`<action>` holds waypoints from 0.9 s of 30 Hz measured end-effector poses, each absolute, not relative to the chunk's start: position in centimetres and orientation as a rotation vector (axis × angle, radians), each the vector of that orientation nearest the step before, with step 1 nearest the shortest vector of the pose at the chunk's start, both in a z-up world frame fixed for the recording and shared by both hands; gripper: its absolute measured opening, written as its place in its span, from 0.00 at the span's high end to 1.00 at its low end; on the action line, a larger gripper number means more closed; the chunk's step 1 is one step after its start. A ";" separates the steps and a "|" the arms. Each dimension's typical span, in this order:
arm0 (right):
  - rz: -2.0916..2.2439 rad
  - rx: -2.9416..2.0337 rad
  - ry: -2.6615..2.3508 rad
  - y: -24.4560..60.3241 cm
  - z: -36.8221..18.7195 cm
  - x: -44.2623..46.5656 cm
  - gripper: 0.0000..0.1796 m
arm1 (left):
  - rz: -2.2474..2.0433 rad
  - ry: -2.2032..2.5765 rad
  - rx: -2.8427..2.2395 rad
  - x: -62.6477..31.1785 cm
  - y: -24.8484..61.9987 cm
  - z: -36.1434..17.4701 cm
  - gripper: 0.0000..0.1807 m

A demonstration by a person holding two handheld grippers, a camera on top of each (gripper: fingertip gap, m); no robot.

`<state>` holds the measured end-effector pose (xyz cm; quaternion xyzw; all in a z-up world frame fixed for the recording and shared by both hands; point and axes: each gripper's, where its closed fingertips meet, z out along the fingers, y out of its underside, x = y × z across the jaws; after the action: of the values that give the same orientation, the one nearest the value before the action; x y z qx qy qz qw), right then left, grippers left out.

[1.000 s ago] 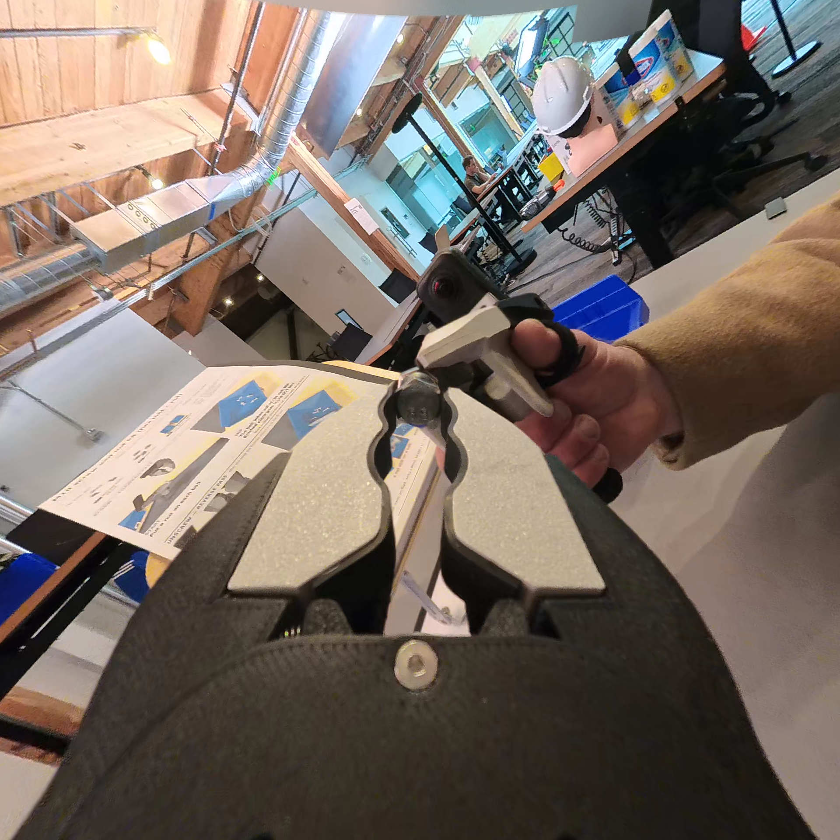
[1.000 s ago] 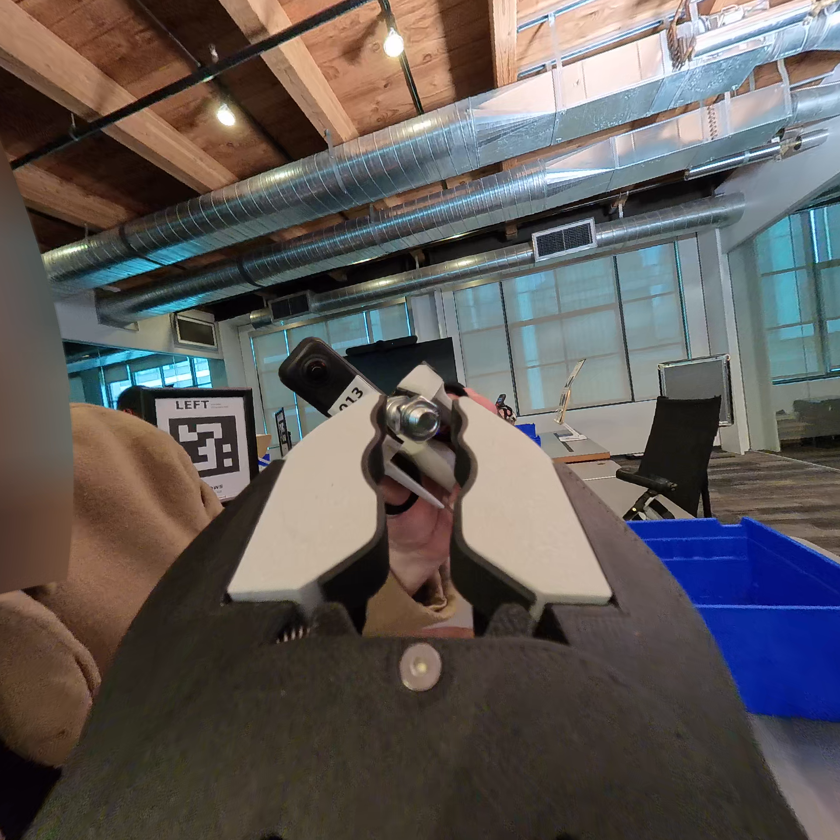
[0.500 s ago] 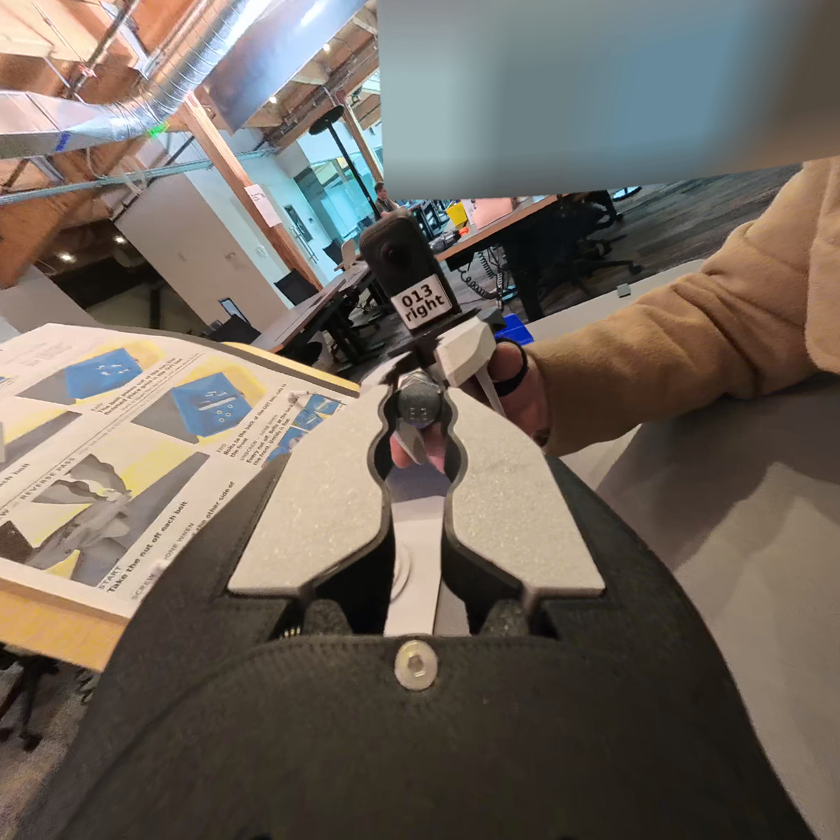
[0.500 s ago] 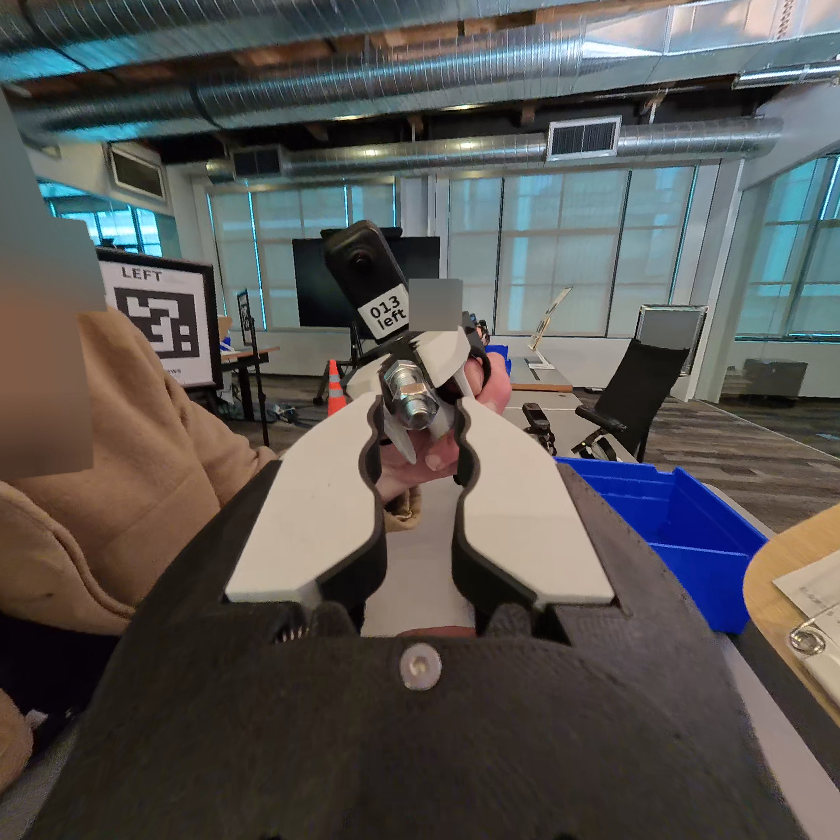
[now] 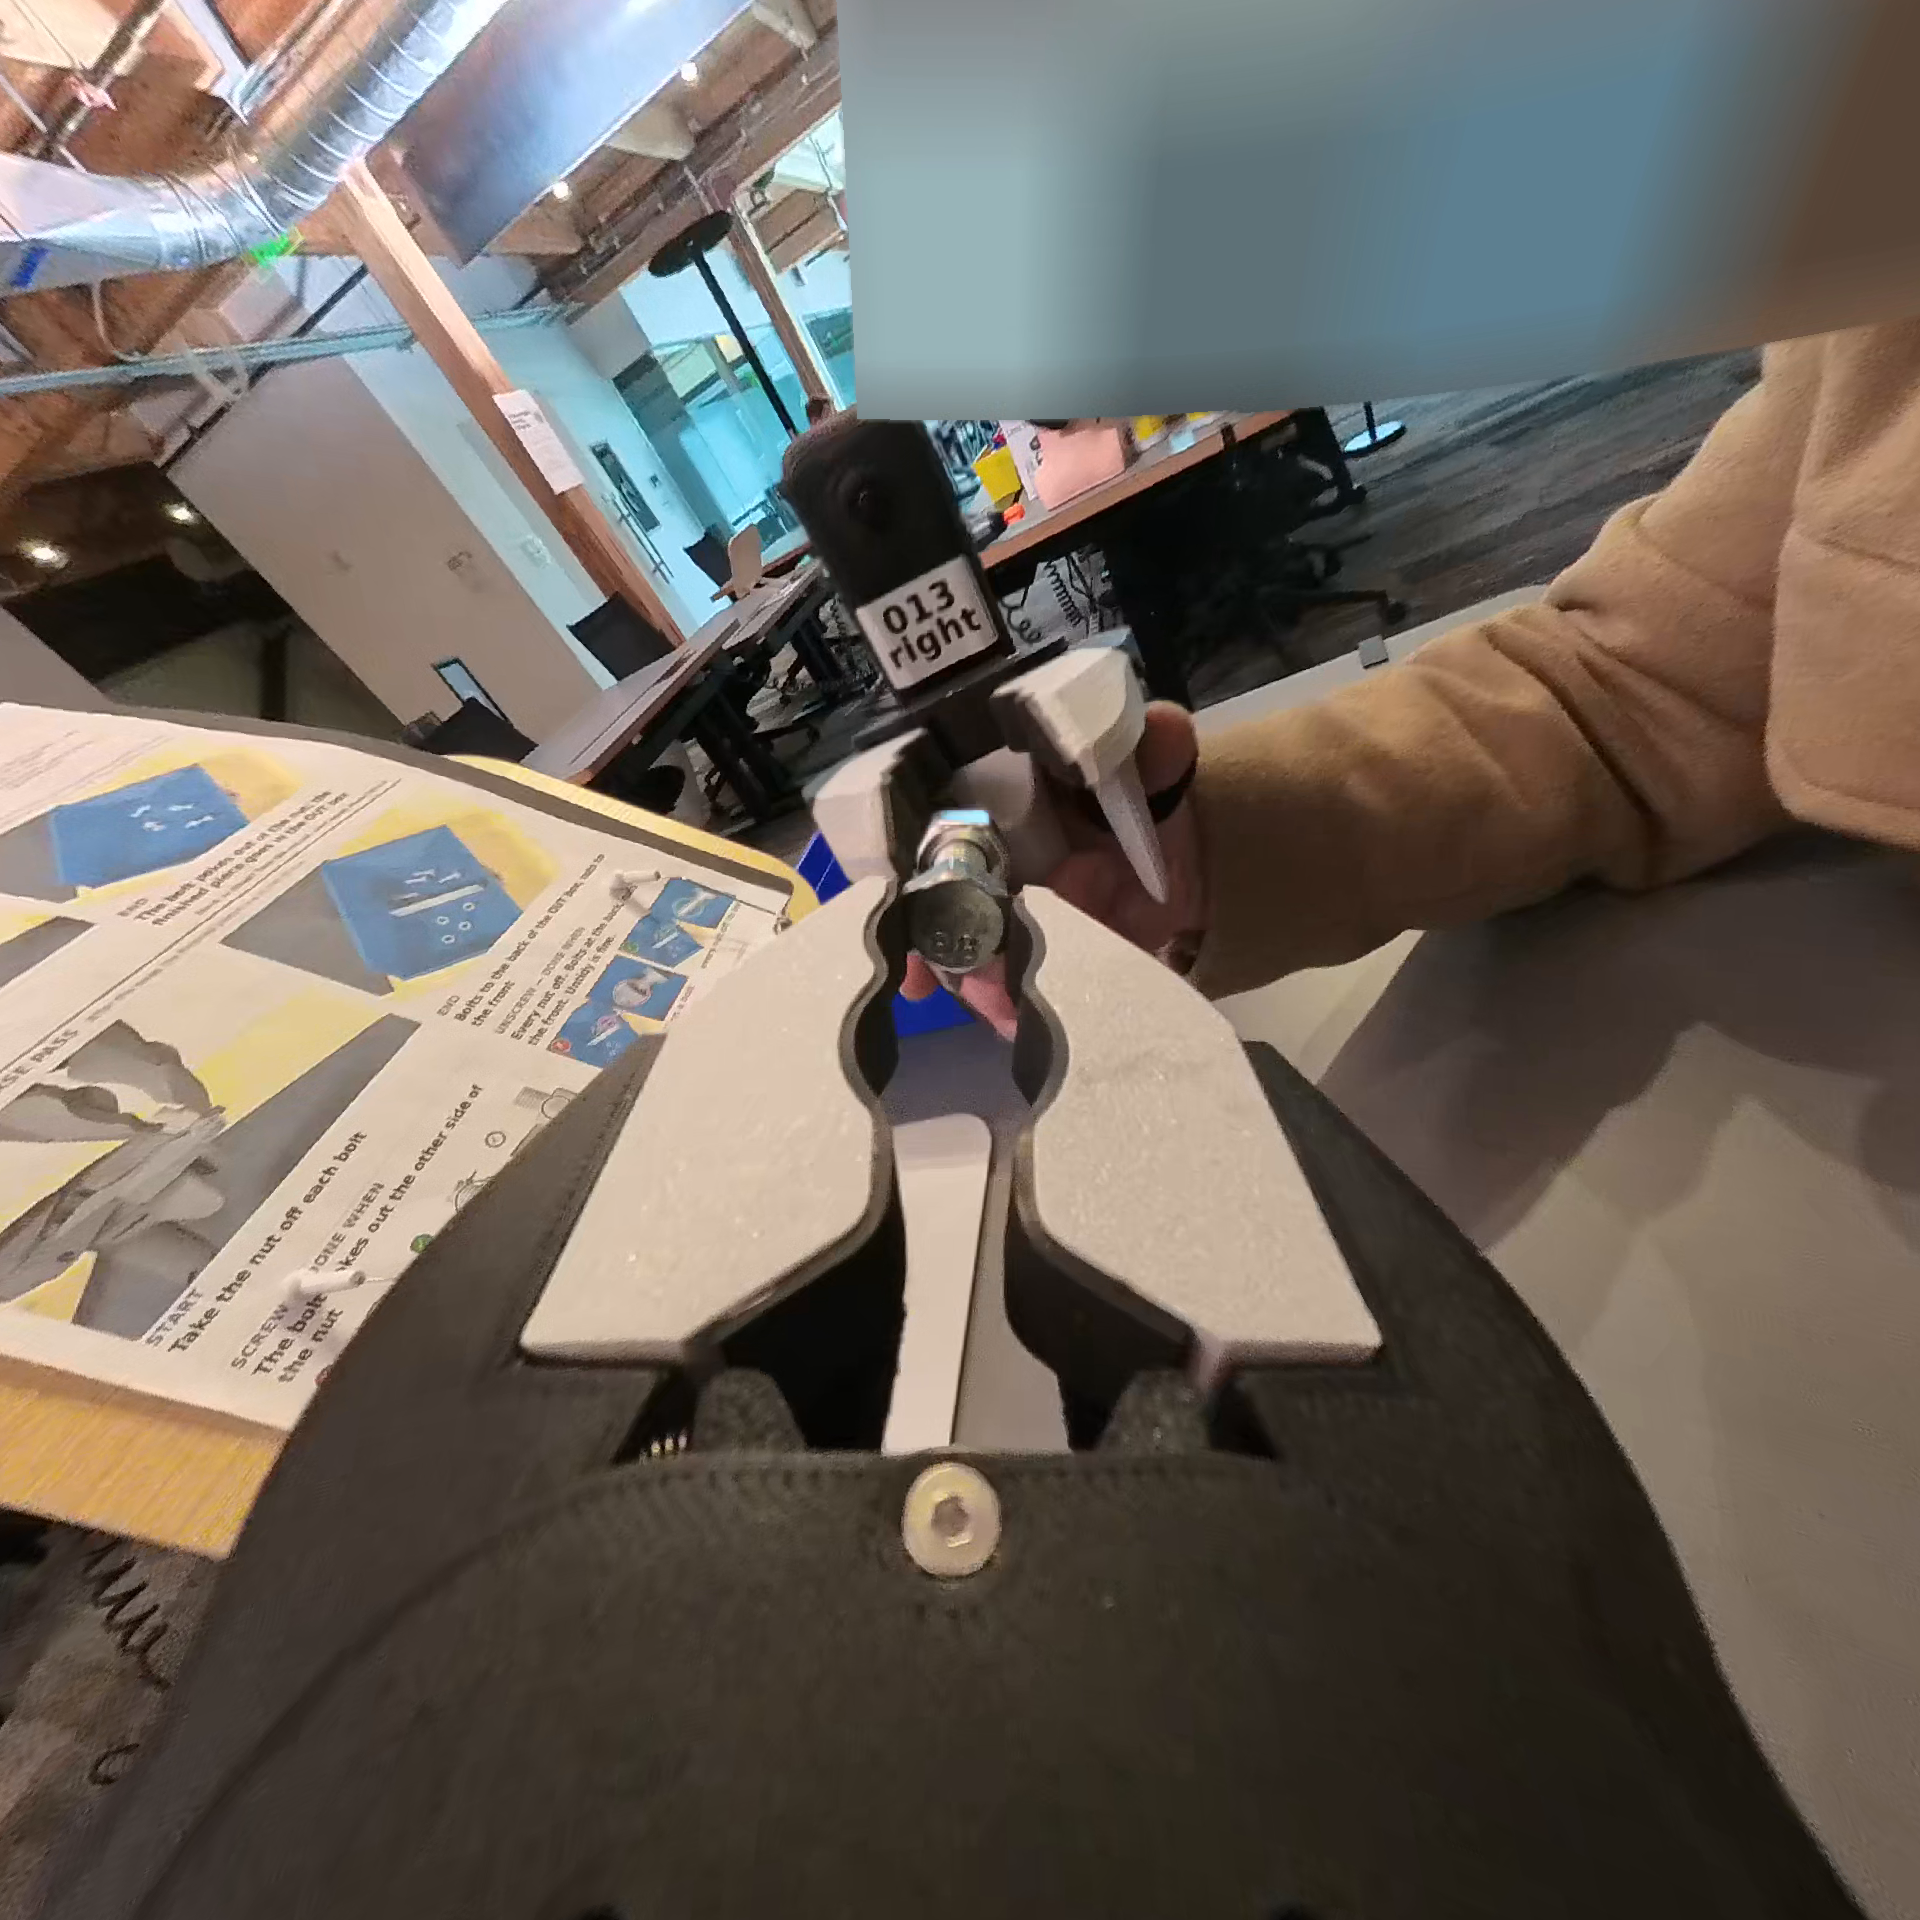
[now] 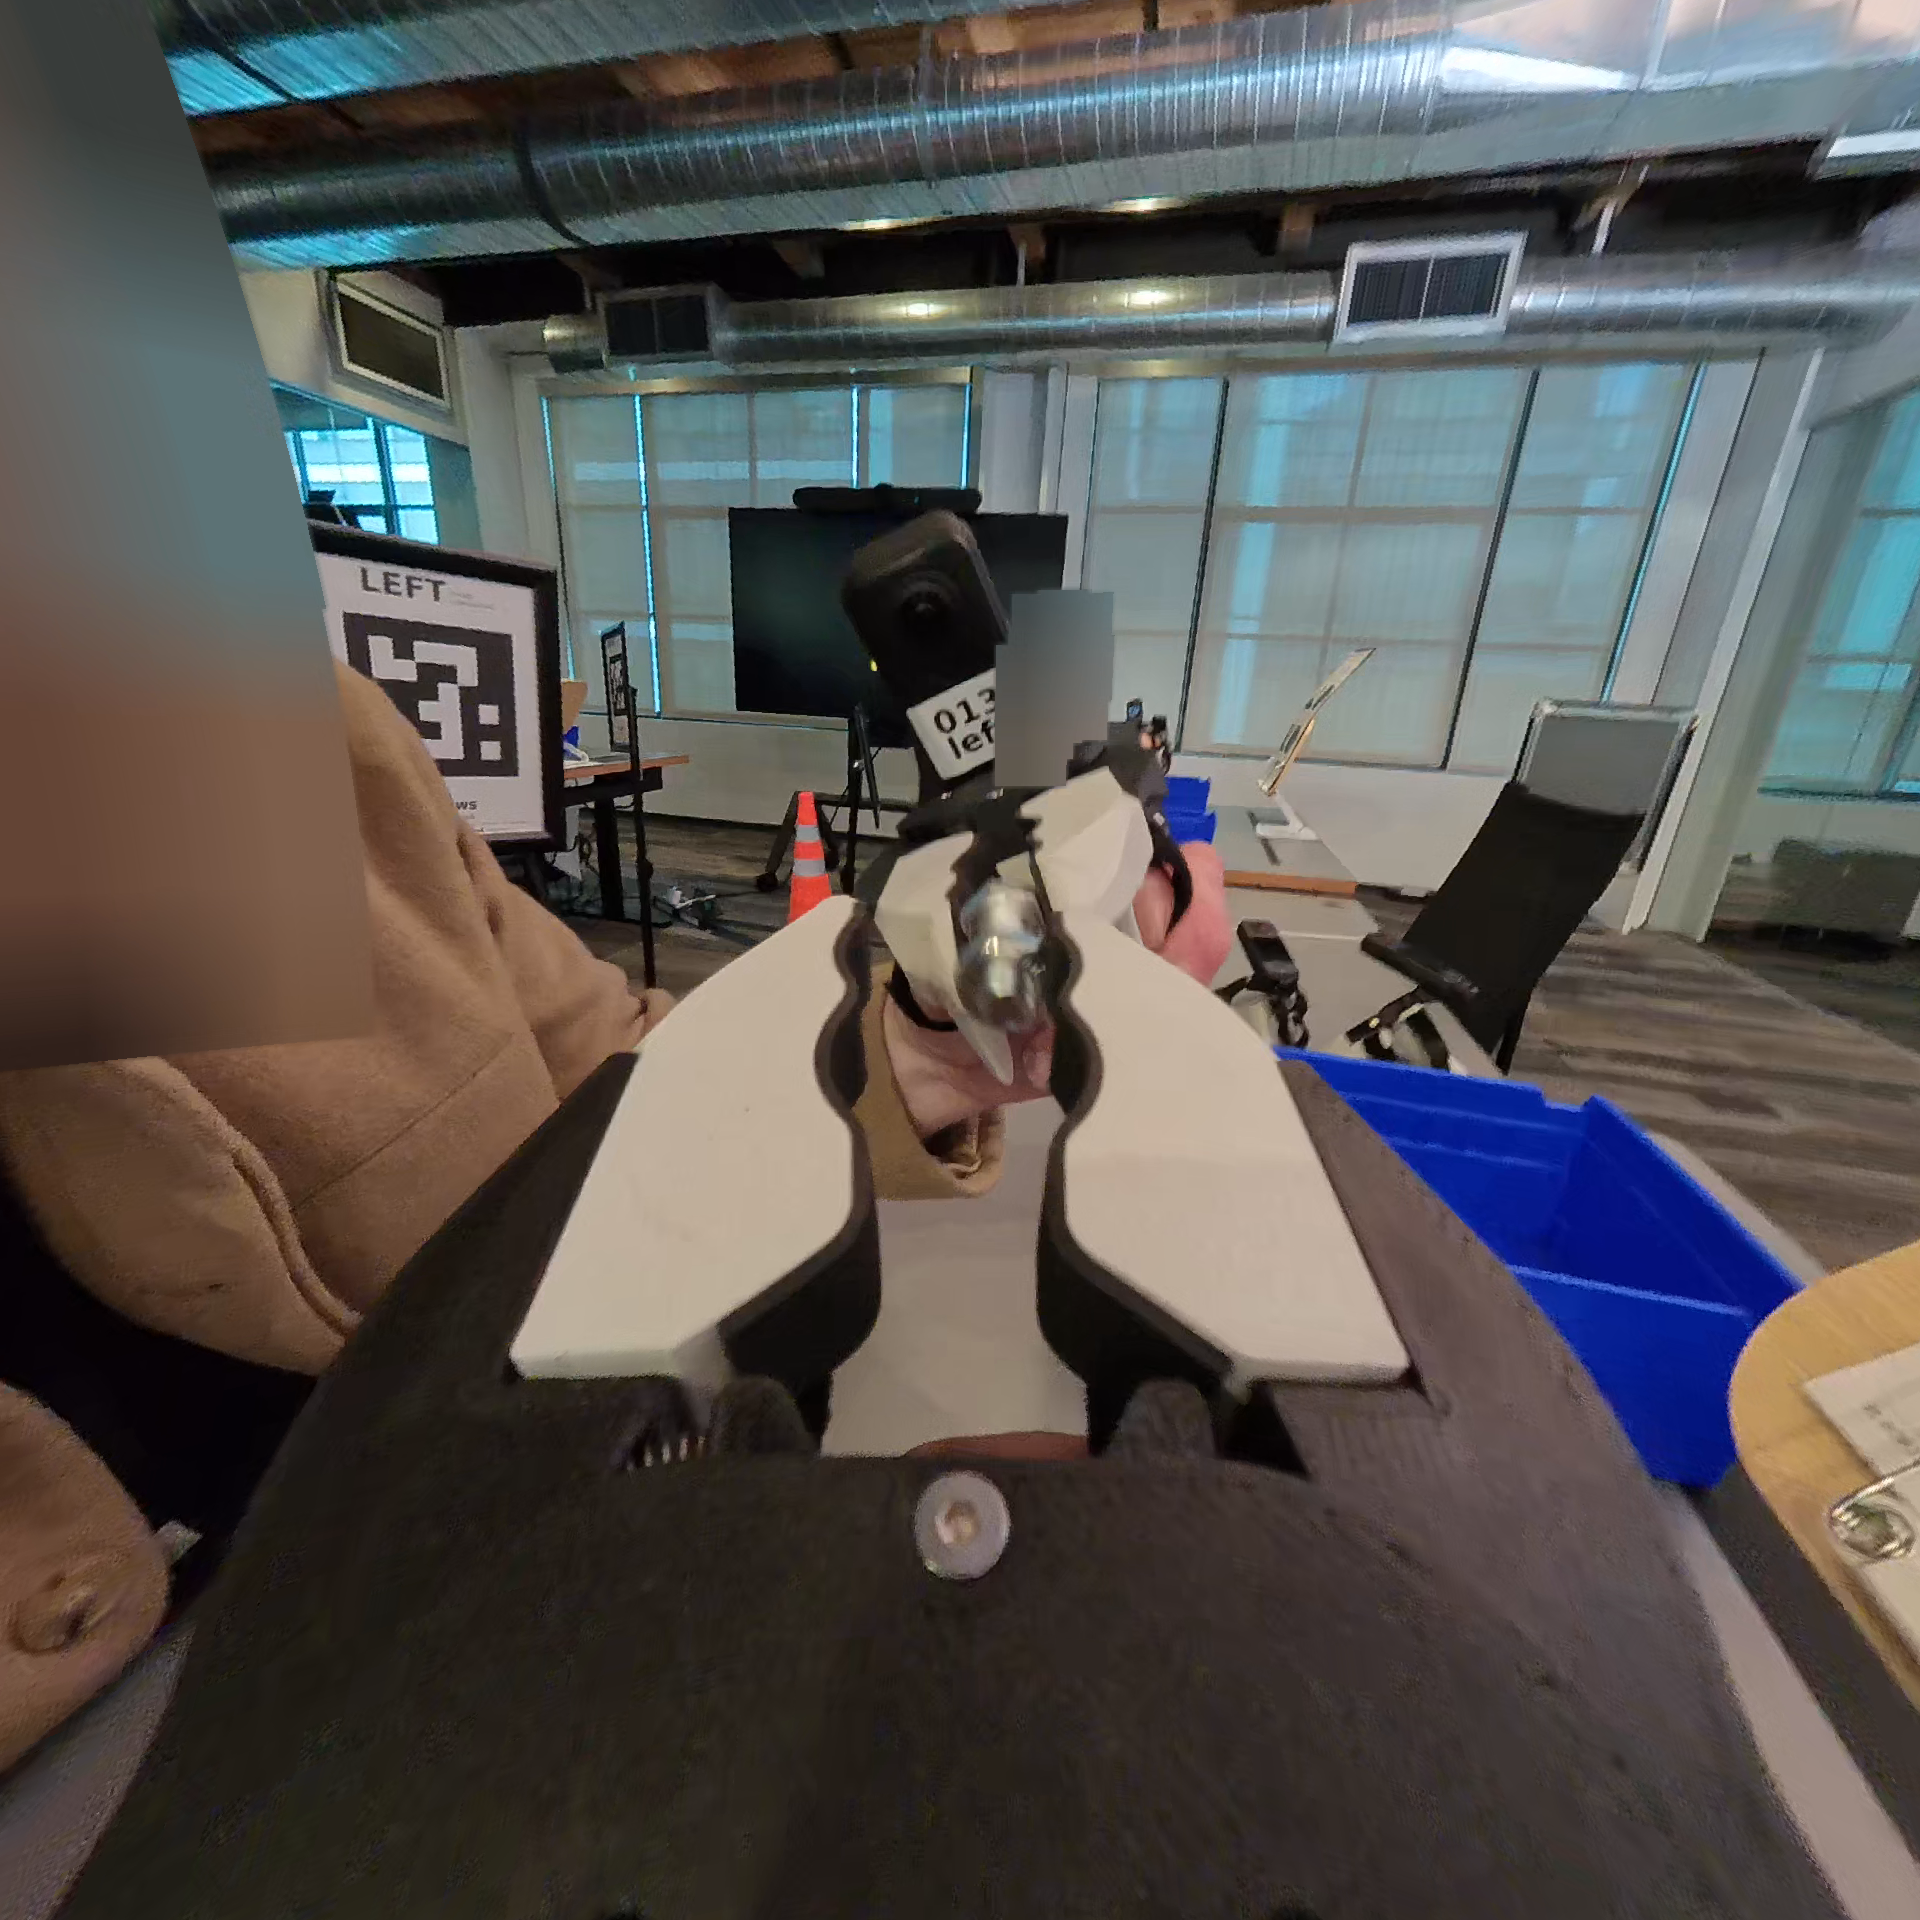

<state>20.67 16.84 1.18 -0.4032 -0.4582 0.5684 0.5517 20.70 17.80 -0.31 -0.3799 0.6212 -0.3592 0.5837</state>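
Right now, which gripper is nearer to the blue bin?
Right. The blue bin lies just beside the right gripper, on its right. The left gripper is farther: it meets the right one at the bolt, and the bin lies beyond the right gripper.

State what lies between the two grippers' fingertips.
A silver hex bolt with a nut: head in the left gripper, nut end at the right gripper. Left wrist view shows it.

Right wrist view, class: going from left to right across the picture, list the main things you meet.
Tan sleeve → framed marker sign → orange cone → bolt between the two grippers → black chair → blue bin → wooden board.
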 end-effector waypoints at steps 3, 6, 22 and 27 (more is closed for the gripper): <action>1.304 -0.936 -1.024 17.3 2.1 21.4 0.87 | -0.769 1.432 -0.931 20.5 19.1 -0.8 0.90; 1.247 -0.979 -1.044 17.9 1.6 21.4 0.86 | -0.829 1.397 -0.929 20.0 19.3 -0.3 0.91; 1.119 -1.016 -1.070 18.3 1.2 21.0 0.78 | -0.793 1.405 -0.986 20.2 20.4 -1.3 0.91; 1.115 -1.083 -1.087 19.2 -0.4 20.2 0.76 | -0.798 1.409 -0.987 20.4 20.3 -1.4 0.91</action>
<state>20.24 19.21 -0.42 -0.4641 -0.4654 0.4776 0.5831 20.40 20.31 -1.42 -0.4227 0.6037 -0.3419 0.5830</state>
